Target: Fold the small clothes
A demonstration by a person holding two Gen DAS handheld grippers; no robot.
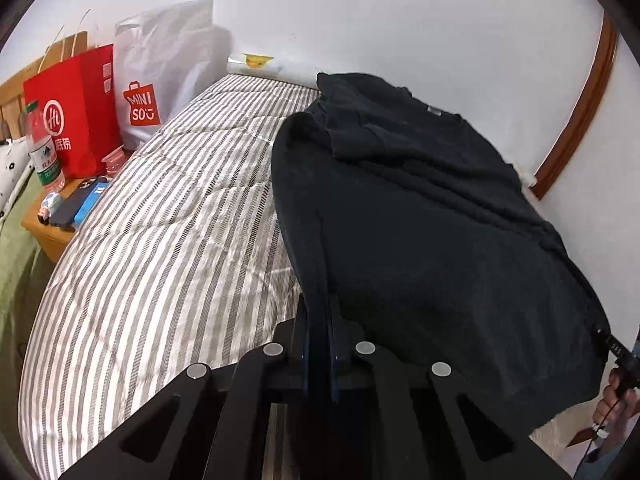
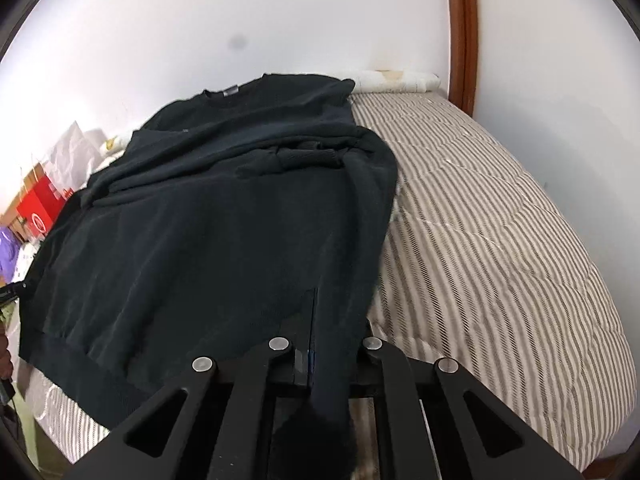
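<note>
Down on the bed, with its grey-and-white striped cover, lay a black sweater, spread with its collar toward the white wall and both sleeves folded in across the chest. Its hem end lay nearest both cameras. The left tool was clenched on the sweater's lower corner at the edge toward the bedside worktop, and dark cloth ran down between its blue-edged pads. The right tool was likewise clamped on the opposite lower corner, where a fold of the black knit passed between the fingers and bunched below them. In the left wrist view, a hand showed at the far right edge beside the hem. Beyond the bed, a wooden worktop carried a red paper bag, a white shopping bag, a plastic bottle and a dark phone. A brown wooden door frame stood behind the bed's other end.
</note>
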